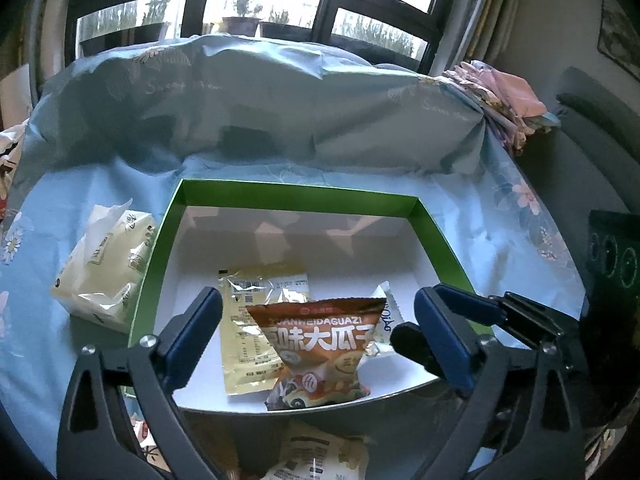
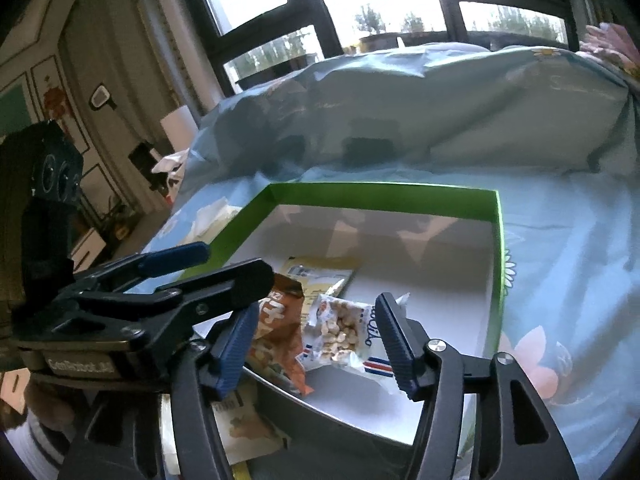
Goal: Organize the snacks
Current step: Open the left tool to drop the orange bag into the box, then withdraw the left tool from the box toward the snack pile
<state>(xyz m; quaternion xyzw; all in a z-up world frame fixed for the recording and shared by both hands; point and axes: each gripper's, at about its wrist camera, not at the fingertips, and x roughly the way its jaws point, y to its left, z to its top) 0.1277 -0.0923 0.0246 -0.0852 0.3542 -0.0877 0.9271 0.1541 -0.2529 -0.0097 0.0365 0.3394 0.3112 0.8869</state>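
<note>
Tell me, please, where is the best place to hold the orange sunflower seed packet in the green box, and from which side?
Probably grip the orange packet by its flat sealed top edge, coming from above. That edge is thin and faces the box's open middle, while the filled lower part bulges and overlaps the yellow sachet.

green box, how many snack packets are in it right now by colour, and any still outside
In the green box:
pale yellow packet: 1
orange seed packet: 1
clear nut packet: 1
Outside, in front of the box:
pale printed packet: 1
Total: 4 snack packets. The tissue pack left of the box is not counted.
</note>
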